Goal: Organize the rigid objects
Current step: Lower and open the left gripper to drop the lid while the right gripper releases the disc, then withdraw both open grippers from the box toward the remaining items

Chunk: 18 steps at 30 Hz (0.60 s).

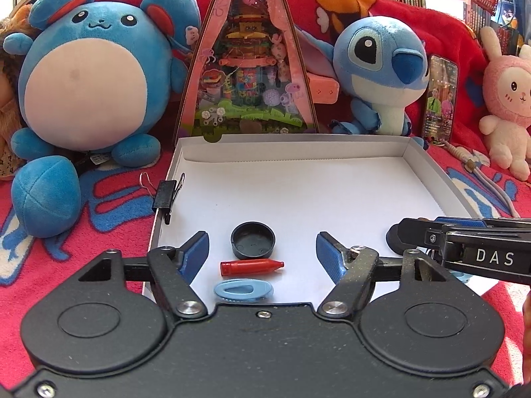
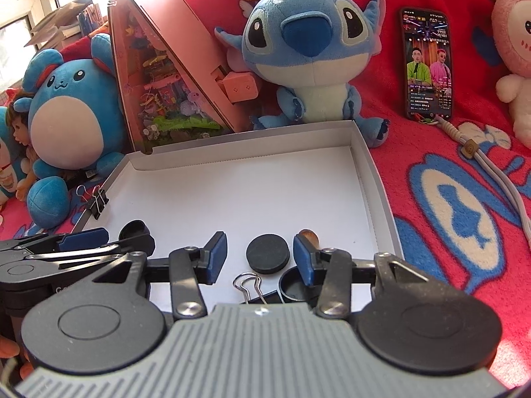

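Blue clip, red crayon-like piece and black cap line up between left gripper, wide open, empty, inside white tray. Right gripper open, empty, around black disc. Judged: arranging stage; next needs closing squarely on 1 item.

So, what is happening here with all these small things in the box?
A person holds two tongs over a shallow white box on a red blanket. The left tongs are open around a black cap, a red crayon-like piece and a light blue clip. The right tongs are open near a black disc and a binder clip. Nothing is gripped.
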{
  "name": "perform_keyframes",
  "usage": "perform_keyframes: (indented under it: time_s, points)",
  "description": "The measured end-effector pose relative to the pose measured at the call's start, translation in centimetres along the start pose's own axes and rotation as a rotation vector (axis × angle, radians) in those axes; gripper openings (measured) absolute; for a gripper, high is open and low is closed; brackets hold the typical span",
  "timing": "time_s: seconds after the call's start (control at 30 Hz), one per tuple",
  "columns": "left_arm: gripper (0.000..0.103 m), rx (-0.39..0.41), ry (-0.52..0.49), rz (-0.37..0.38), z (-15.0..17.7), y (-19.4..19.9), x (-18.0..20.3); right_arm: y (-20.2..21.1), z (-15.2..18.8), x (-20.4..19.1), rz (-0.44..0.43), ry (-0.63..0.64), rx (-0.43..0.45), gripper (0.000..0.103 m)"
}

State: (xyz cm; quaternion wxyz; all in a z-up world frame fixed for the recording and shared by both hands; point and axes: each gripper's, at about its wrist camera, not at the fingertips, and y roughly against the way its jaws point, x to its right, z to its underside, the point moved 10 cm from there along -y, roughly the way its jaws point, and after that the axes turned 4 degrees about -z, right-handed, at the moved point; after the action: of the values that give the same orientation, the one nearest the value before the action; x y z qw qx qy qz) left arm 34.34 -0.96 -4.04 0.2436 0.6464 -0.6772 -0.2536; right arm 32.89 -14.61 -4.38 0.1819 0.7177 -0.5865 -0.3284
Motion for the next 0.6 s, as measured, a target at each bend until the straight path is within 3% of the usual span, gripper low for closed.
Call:
perform_keyframes:
  time_s: [0.37, 0.6]
  points:
    - [0.083, 0.062, -0.019, 0.064, 0.4, 4.5, 0.9, 3.4, 0.2, -0.4, -0.033, 0.009, 0.062, 0.08]
    - [0.085, 0.085, -0.031, 0.1, 1.6, 7.4, 1.0, 5.8, 0.9, -0.9, -0.043, 0.053, 0.098, 0.085]
